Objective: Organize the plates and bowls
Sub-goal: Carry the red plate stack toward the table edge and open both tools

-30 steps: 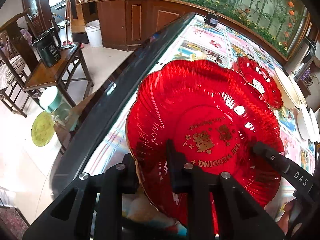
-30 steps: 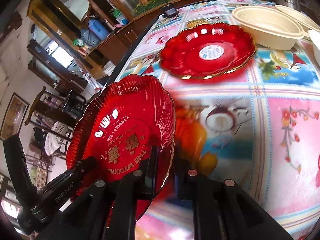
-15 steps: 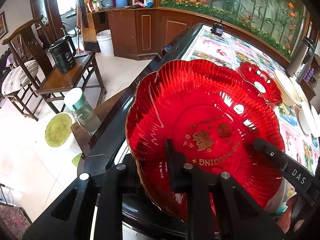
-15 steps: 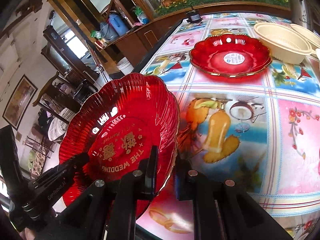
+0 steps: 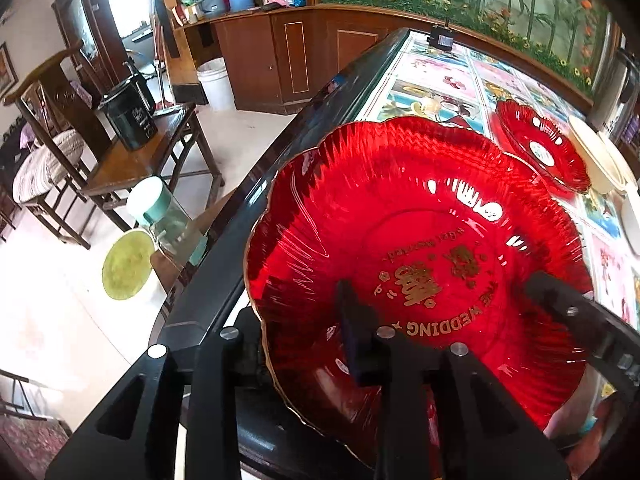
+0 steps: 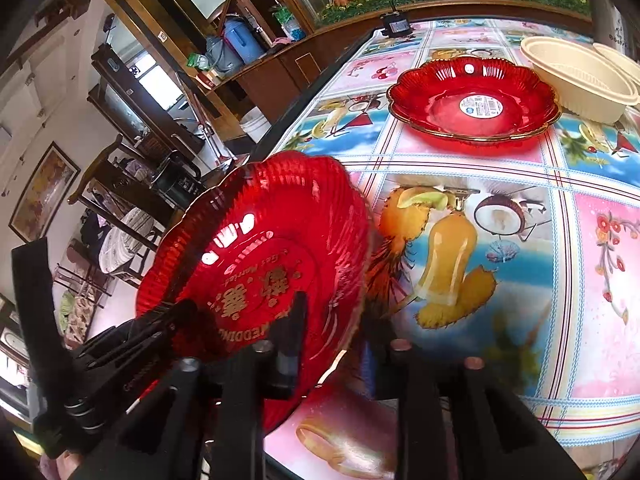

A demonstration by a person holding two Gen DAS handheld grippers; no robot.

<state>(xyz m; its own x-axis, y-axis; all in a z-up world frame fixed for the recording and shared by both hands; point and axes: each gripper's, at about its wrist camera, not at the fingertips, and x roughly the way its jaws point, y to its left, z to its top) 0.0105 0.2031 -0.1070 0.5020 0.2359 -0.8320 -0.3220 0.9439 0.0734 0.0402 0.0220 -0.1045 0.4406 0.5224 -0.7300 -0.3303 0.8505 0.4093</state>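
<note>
A large red scalloped plate point(image 5: 420, 240) with gold lettering is held tilted over the near left edge of the table point(image 6: 580, 280). My left gripper point(image 5: 300, 312) has the plate's near rim between its fingers. Its jaws are opening, but the pads still sit on the rim. My right gripper point(image 6: 336, 316) straddles the opposite rim of the red plate point(image 6: 260, 248). Its jaws are opening too, and a gap shows beside the rim. A second red plate point(image 6: 472, 104) lies flat farther along the table.
Cream bowls point(image 6: 580, 80) stand behind the second red plate, with a small black device point(image 6: 394, 24) at the table's far edge. Left of the table's dark edge point(image 5: 280, 152) are a wooden side table with a black kettle point(image 5: 132, 116), a chair, and a lidded jar point(image 5: 168, 220).
The right jaws have spread apart and come off the plate's rim. The left jaws have widened slightly. Both views have backed off, so more floor and table edge show.
</note>
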